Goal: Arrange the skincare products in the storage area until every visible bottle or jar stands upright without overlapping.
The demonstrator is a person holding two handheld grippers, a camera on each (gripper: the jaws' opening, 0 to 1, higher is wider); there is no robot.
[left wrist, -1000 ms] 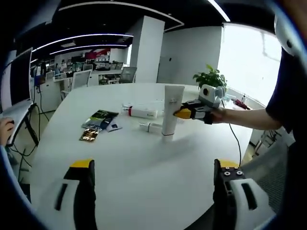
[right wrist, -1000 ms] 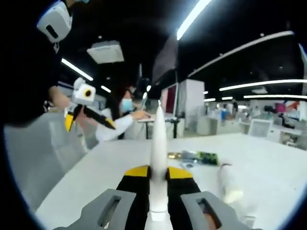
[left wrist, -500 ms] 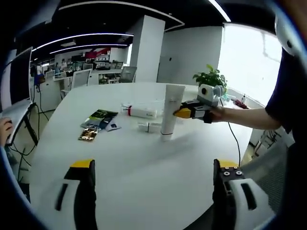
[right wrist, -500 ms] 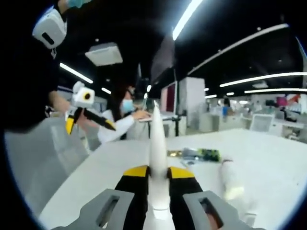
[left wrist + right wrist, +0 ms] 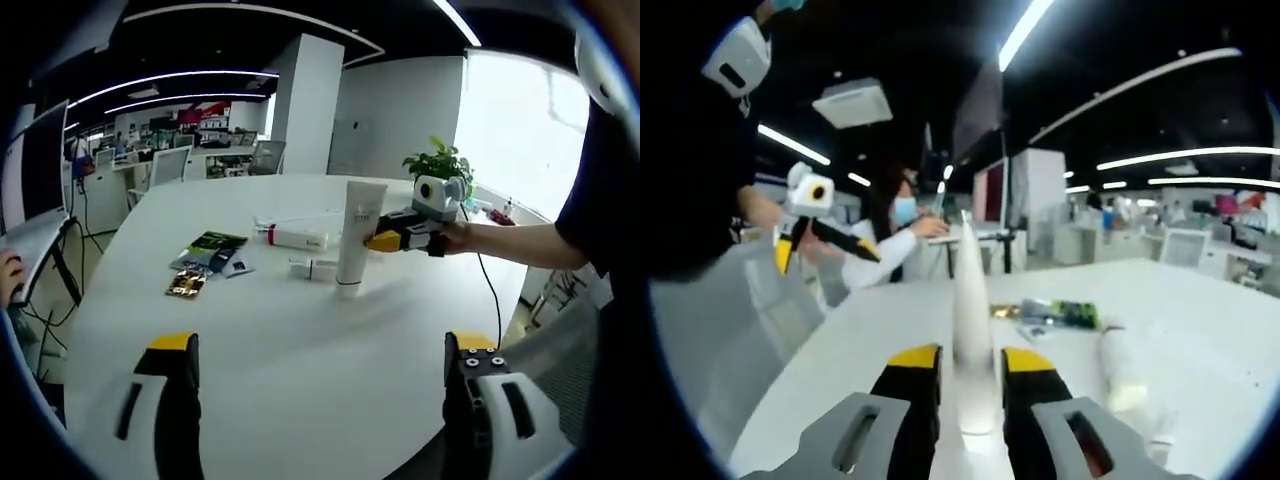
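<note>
The big white counter (image 5: 300,340) curves away into an open office, its near edge bare. Toward the middle of it stands a tall white tube (image 5: 355,238), upright on its cap. The right gripper (image 5: 381,240) reaches in from the counter's right edge, yellow tips just beside the tube; in the right gripper view the tube (image 5: 971,310) rises between the two jaws, which stand slightly apart with a small gap on each side, so the gripper (image 5: 971,372) is narrowly open around it, not clamping. The left gripper (image 5: 320,350) hangs over the near edge, jaws spread wide and holding nothing. Behind the upright tube a white tube with a red cap (image 5: 296,236) lies on its side, and a smaller white bottle (image 5: 311,268) lies flat just beside the standing tube's base. Toward the counter's left edge lie some dark sachets (image 5: 205,255). A potted plant (image 5: 437,162) sits at the far right edge.
</note>
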